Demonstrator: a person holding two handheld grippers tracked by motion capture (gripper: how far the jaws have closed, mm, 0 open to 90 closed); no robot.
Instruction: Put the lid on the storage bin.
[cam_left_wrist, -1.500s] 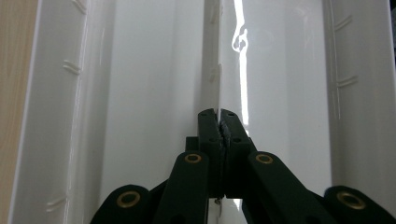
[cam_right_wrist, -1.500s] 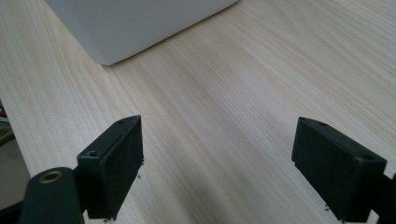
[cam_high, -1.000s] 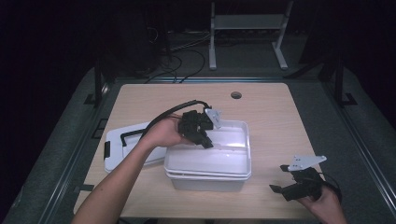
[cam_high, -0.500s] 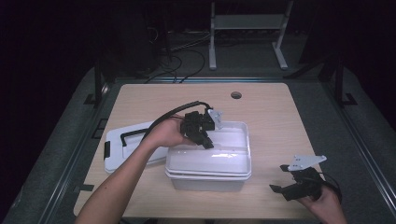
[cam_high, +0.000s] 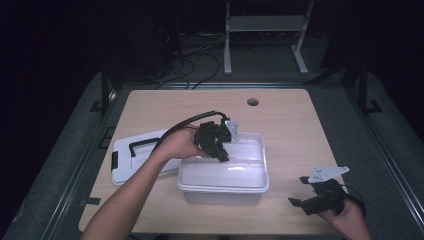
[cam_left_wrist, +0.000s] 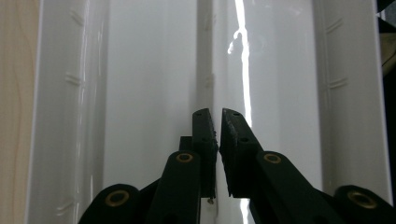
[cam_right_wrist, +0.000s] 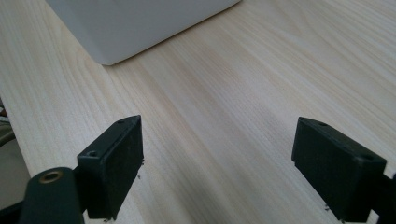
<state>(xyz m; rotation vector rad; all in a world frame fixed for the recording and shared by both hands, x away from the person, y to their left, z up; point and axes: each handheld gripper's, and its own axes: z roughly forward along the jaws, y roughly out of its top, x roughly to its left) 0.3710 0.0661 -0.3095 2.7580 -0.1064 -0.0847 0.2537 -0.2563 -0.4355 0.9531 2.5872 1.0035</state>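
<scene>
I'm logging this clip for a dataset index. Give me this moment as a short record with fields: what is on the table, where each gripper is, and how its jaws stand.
surface: wooden table
container: white plastic bin, open, nothing seen inside
lid: white lid with black handle, flat on the table left of the bin
left gripper: left gripper over the bin's interior, pointing down into it; jaws nearly together with a thin gap, have just been opening, nothing between them
right gripper: right gripper low over bare table right of the bin; jaws wide open, nothing between them

Dim room w/ lit table (cam_high: 300, 130); glare streak in bin (cam_left_wrist: 243, 60).
</scene>
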